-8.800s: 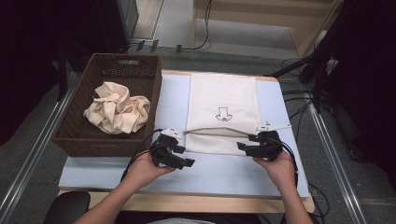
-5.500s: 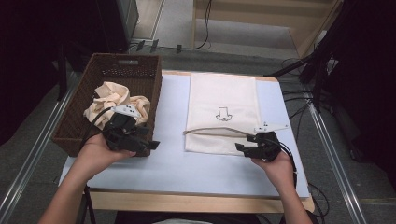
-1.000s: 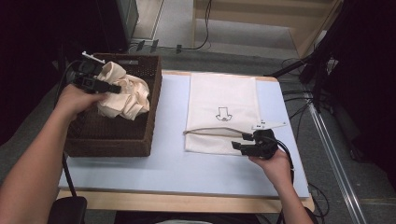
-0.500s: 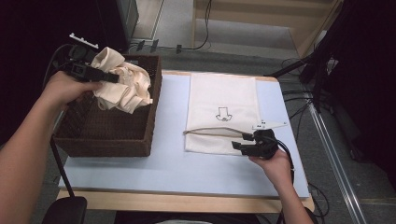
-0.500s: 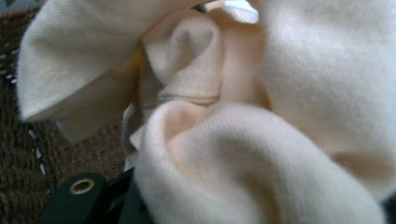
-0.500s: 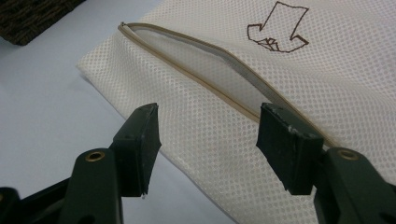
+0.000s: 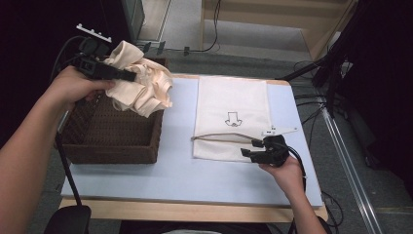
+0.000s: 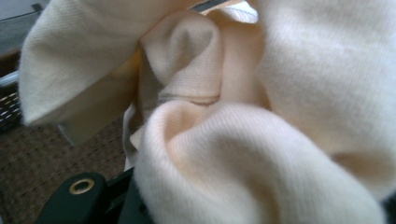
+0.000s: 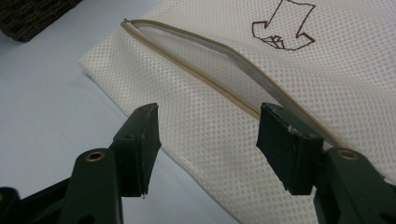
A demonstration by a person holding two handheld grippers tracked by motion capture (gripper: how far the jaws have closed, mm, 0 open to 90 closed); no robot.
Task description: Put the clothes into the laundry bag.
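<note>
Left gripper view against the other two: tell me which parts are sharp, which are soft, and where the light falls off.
Left gripper view: the cream garment sits so close that it is soft, though its knit ribs read. Right gripper view: the mesh laundry bag and its zipper are crisp under even light, the right tool open. High view: the table is brightly lit, the surroundings fall to black, and the whole picture is slightly grainy.

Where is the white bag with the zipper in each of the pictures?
High view: the mesh bag lies flat on the table, right of the basket.
Left gripper view: cream cloth and basket weave here, not the bag.
Right gripper view: the bag lies just past the open right gripper.
Shared landmark: the arrow drawing above the open zipper.
</note>
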